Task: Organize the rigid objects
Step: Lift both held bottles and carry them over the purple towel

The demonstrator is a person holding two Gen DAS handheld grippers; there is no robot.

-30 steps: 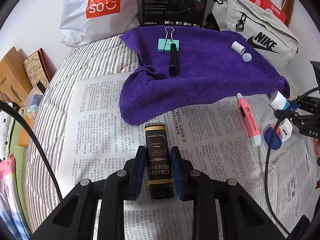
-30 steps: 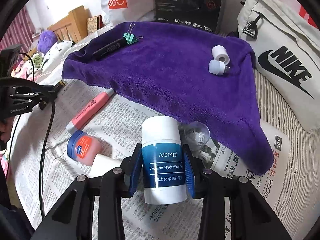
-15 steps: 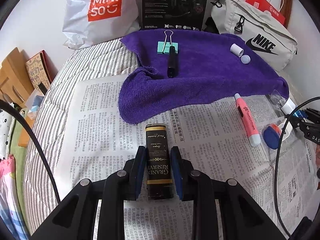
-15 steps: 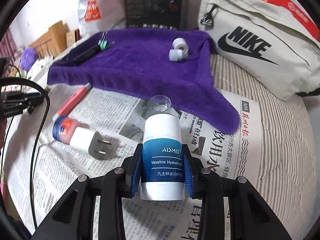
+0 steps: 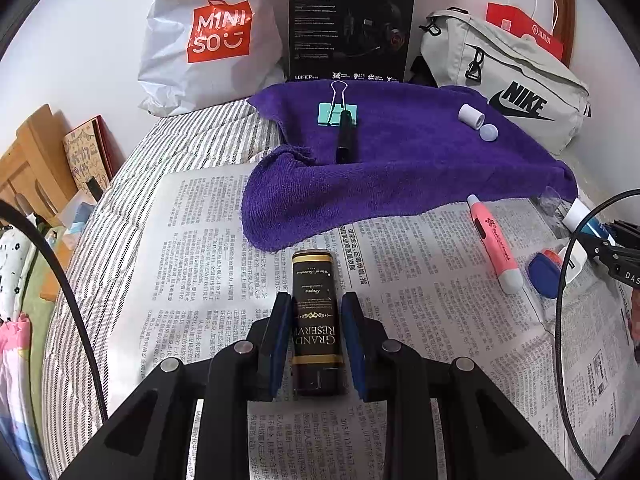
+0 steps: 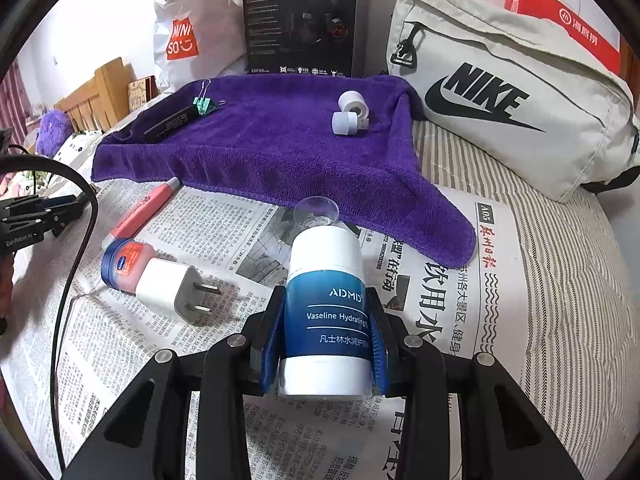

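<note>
Both tools stay clamped: the left gripper (image 5: 316,322) on the black Grand Reserve box (image 5: 316,320), the right gripper (image 6: 326,330) on the ADMD tube (image 6: 326,304) — now farther back over the newspaper (image 6: 432,312), exposing a white charger plug (image 6: 172,286). Beyond, the purple towel (image 6: 280,148) looks unchanged.

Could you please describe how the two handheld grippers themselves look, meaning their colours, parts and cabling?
Both the left gripper and right gripper share one build: matte black angular linkage arms with round silver pivot bolts and blue-padded jaws. A thin black cable loops beside each, and white lettering marks a housing.
</note>
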